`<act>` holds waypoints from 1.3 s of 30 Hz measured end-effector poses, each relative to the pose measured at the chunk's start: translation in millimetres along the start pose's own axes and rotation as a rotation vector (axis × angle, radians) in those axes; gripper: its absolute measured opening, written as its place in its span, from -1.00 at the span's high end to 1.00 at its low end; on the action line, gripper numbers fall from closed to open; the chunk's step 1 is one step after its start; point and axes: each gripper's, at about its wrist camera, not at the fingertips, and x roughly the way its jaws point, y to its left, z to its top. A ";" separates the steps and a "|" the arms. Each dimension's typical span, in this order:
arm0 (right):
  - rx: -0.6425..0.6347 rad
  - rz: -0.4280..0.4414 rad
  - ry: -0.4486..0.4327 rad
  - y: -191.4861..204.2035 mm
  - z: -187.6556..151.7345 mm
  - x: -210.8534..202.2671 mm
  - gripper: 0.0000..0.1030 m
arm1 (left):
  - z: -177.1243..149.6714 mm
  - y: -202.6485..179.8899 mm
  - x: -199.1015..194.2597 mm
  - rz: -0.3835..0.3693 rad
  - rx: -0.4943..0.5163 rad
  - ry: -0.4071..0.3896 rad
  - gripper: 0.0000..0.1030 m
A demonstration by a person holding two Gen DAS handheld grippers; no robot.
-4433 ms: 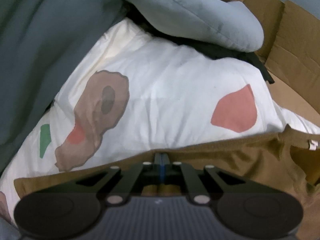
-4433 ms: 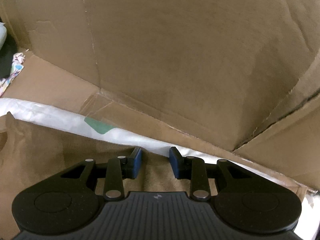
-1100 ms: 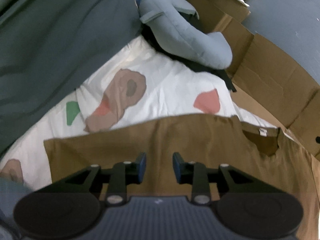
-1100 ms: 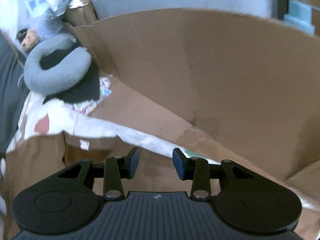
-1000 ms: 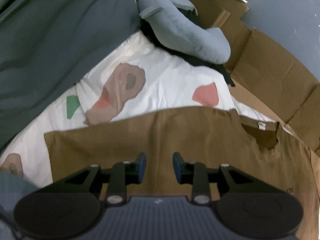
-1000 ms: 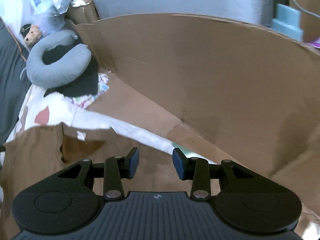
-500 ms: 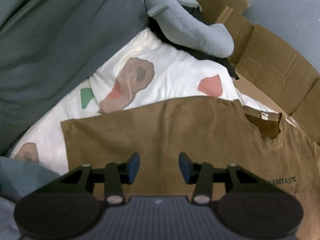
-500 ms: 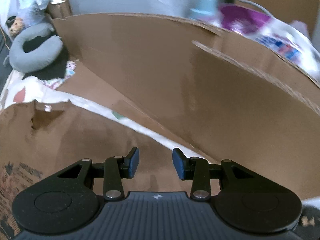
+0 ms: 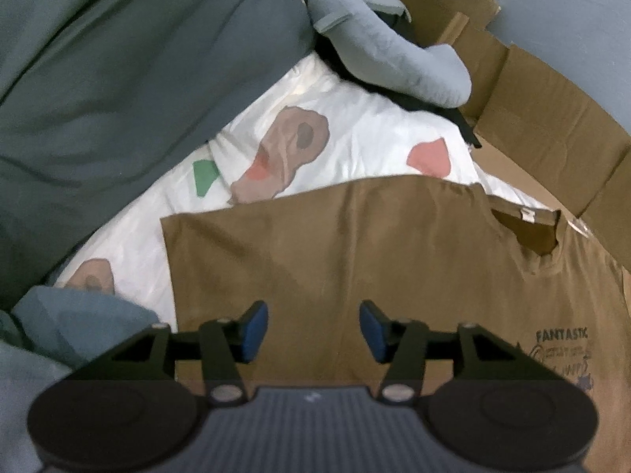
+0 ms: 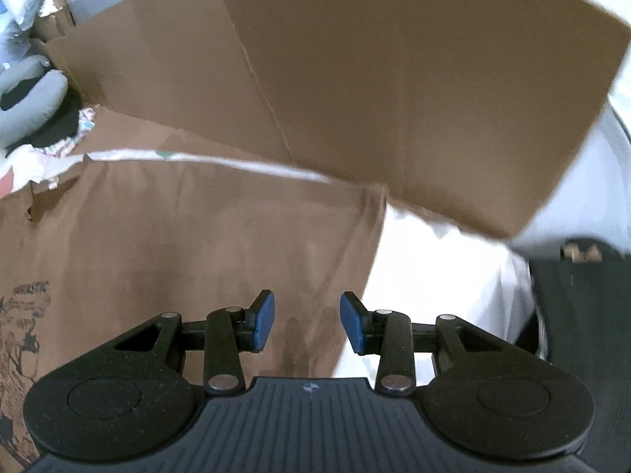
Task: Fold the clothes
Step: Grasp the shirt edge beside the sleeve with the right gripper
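While both grippers, left [image 9: 313,331] and right [image 10: 307,322], hover with jaws spread and empty, a soft brown T-shirt [image 9: 394,260] lies flat on patterned white bedding [image 9: 355,146].

A white bedsheet [image 9: 366,146] printed with brown, red and green patches covers the bed, bordered on one side by a dark grey-green blanket [image 9: 118,79]. Brown cardboard panels [image 10: 394,79] stand along the far edge. A grey neck pillow [image 9: 386,55] lies beyond the sheet.
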 end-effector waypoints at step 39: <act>0.259 -0.066 -0.016 -23.7 -3.4 21.2 -0.02 | -46.2 36.0 -6.0 0.048 -0.042 0.041 -0.07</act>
